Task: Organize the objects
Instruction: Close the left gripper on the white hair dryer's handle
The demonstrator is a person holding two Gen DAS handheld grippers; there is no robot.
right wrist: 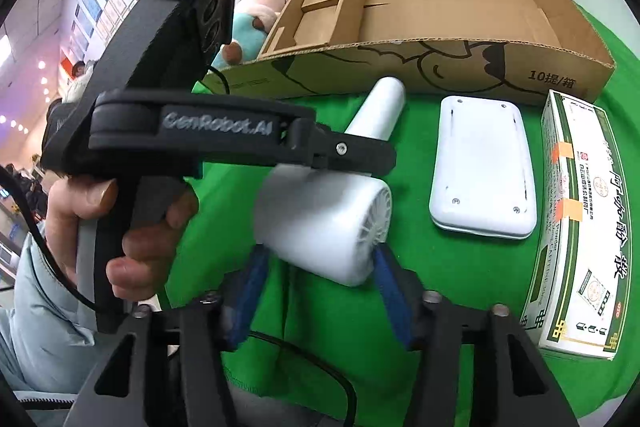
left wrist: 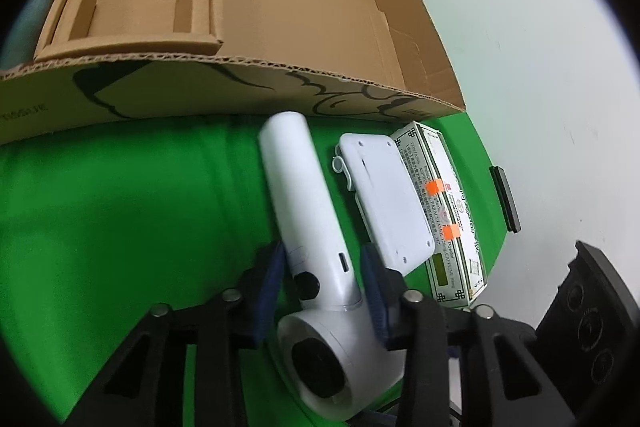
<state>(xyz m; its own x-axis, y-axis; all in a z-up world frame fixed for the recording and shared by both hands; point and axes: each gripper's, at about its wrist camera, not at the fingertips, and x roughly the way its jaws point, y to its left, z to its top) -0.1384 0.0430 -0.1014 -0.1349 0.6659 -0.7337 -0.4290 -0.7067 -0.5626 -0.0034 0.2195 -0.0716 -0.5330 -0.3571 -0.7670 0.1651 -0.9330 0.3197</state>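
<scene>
A white handheld fan (left wrist: 304,227) lies on the green cloth in front of an open cardboard box (left wrist: 280,7). My left gripper (left wrist: 320,271) straddles the fan's handle near its head, blue fingers (left wrist: 268,287) on both sides with small gaps, open. In the right wrist view the fan's round head (right wrist: 320,227) lies between and just beyond my right gripper's (right wrist: 316,279) open blue fingers (right wrist: 392,291); the left gripper's black body (right wrist: 240,139) crosses over the fan. A white flat device (right wrist: 480,167) and a green-white medicine box (right wrist: 580,219) lie to the right.
The cardboard box (right wrist: 440,27) has an inner divider (right wrist: 320,7) at its left end. A plush toy (right wrist: 256,15) sits behind the box's left end. A black object (left wrist: 506,199) lies at the cloth's right edge, by the white floor.
</scene>
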